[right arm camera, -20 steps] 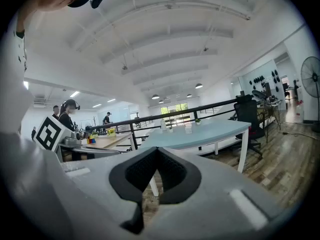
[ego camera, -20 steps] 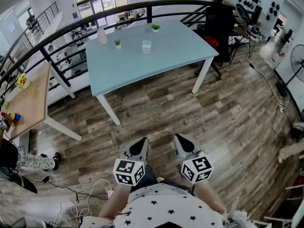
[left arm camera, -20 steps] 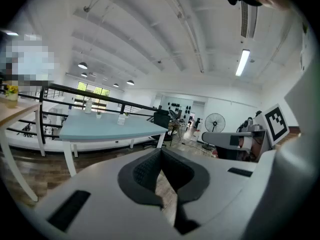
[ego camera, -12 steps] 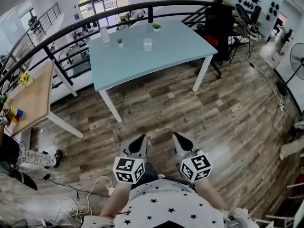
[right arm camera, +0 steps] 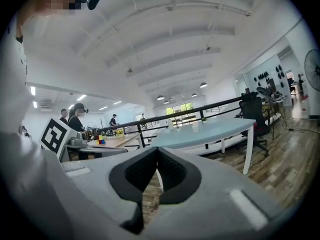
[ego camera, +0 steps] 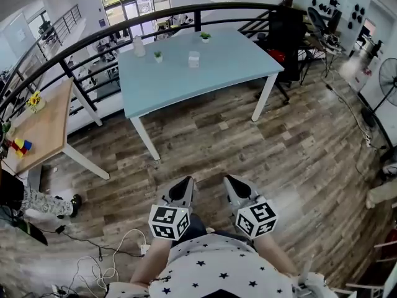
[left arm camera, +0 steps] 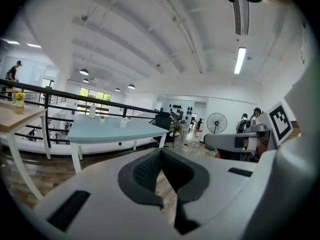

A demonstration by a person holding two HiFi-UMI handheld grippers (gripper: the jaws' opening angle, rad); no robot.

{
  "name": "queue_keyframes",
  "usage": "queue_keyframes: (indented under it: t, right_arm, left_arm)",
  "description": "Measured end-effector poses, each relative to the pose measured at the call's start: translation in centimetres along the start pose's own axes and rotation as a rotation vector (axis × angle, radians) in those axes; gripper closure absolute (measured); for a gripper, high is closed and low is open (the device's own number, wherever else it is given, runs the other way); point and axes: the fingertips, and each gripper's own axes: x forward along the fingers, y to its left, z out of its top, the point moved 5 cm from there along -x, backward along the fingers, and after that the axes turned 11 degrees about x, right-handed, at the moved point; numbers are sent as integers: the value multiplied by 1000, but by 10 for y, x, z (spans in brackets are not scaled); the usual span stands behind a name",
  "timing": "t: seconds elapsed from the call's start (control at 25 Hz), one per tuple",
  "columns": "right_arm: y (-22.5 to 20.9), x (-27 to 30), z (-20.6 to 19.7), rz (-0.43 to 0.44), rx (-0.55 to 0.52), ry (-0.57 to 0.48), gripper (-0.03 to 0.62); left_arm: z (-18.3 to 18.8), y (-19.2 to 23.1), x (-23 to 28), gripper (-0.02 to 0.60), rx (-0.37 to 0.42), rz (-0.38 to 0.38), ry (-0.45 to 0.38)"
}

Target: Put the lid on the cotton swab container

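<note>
Hardly anything has moved; the blue table (ego camera: 186, 85) has only slid a bit right in the head view. Both the left gripper (ego camera: 186, 185) and the right gripper (ego camera: 232, 182) are pressed together, holding nothing, close to the person. The cotton swab container (ego camera: 194, 59) stands far off on the table, toward its back edge by the black railing (ego camera: 155, 12). Open wood floor (ego camera: 248, 141) lies between. Only the gripper views show other people (right arm camera: 79, 115).
</note>
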Motion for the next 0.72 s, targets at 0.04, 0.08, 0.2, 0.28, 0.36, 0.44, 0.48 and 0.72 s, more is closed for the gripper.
queue_keyframes:
  t: [0.04,0.08,0.2,0.28,0.36,0.44,0.48,0.72]
  right_arm:
    - [0,0,0,4,2,2,588]
    - [-1,-1,0,5,2,3,588]
    - [-4,-4,-1,6,5,9,588]
    - [-6,-7,-2,7,7,14,588]
    - [-9,-8,-3,6,11,18,588]
    - [-11,-8,-5,7,19,24,586]
    - [-13,-8,-6,8,23,27,586]
    - [-22,1,-6,21,26,49,566]
  left_arm:
    - [1,-1,0,578,-1,0,0]
    - [1,-2,0,578,-1,0,1]
    - [1,-7,-1,578,1,2,1]
    - [1,-10,-1,578,-4,1,0]
    - [1,-12,1,577,-4,-2,2]
    - [1,-13,3,575,1,-6,8]
    - [0,-13,3,575,3,-8,12]
    - [0,-9,13,538,8,-13,22]
